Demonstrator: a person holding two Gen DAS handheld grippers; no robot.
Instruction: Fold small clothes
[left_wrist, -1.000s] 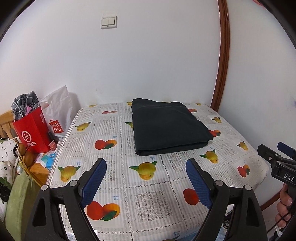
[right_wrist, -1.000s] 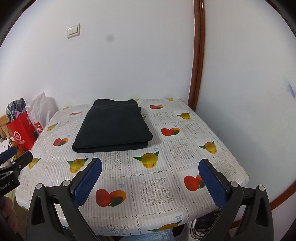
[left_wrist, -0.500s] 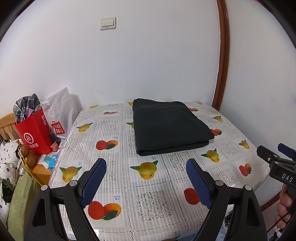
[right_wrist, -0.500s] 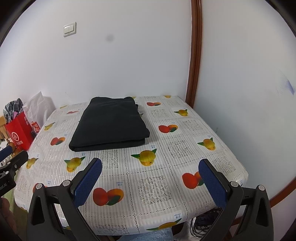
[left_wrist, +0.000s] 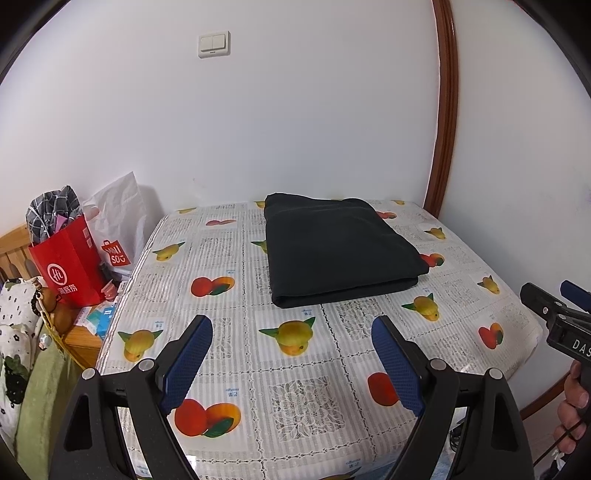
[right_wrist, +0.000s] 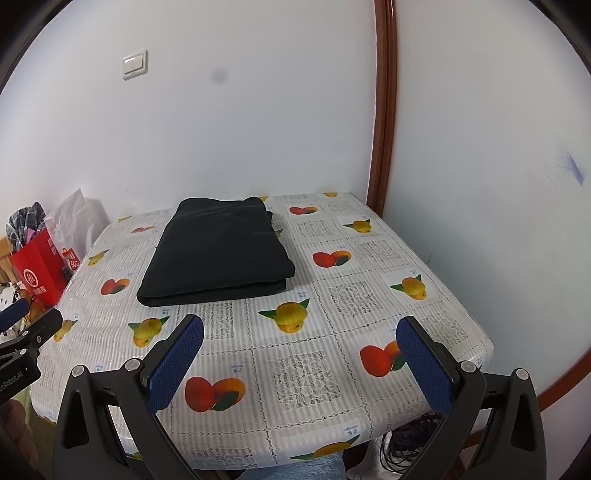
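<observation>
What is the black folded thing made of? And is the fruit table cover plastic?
The black folded garment looks like soft, matte cloth, maybe knit or fleece: it shows no shine and its folded edge is thick and rounded. The fruit tablecloth is probably plastic, with glossy glints and a lace-look printed pattern.

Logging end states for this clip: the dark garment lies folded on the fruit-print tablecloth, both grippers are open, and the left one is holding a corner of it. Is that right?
Not quite. The left gripper holds nothing: in the left wrist view its blue fingers are spread over bare tablecloth, short of the dark garment. The rest stands: the garment lies folded, and the right gripper is open too.
</observation>
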